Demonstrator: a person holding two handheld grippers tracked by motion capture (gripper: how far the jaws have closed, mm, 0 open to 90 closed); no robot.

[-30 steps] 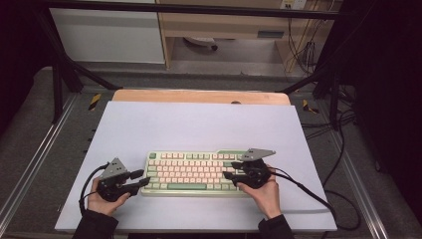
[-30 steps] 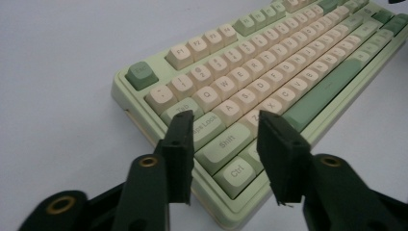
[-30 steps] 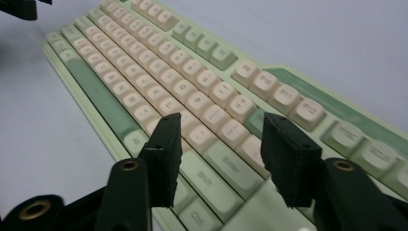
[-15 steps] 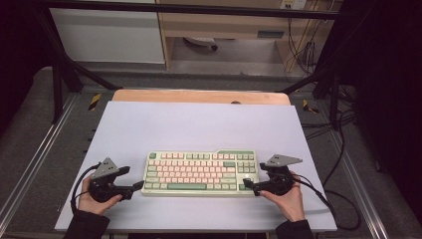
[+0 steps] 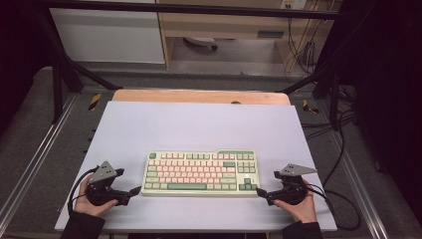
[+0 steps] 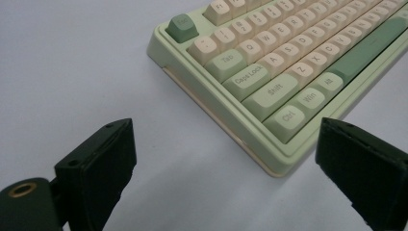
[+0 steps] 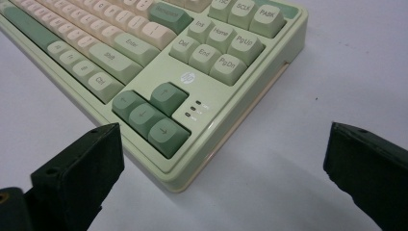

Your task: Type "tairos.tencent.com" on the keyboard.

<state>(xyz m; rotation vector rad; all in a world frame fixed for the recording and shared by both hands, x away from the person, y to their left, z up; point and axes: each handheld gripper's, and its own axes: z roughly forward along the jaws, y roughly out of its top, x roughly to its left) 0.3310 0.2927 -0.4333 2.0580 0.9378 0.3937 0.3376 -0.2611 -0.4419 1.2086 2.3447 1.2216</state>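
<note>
My left tool [image 5: 135, 190] and right tool [image 5: 260, 191] have just been opening and now gape wide with nothing between their jaws, each just off one near corner of the green keyboard [image 5: 199, 173] lying flat on the worktop [image 5: 199, 119] between them.

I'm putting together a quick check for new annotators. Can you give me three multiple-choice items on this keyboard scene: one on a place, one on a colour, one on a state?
1. Where does the keyboard lie?
A. between the two hand-held grippers
B. at the mat's far edge
C. on the floor

2. What colour are its arrow keys?
A. red
B. dark green
C. black

3. How do the jaws of the left hand-held gripper and right hand-held gripper stand?
A. shut on the keyboard
B. one open, one shut
C. both open, holding nothing

Answers: 1 A, one gripper off each end; 2 B, the right gripper view shows it; 3 C, both have just been opening, pads clear of the case.
</note>
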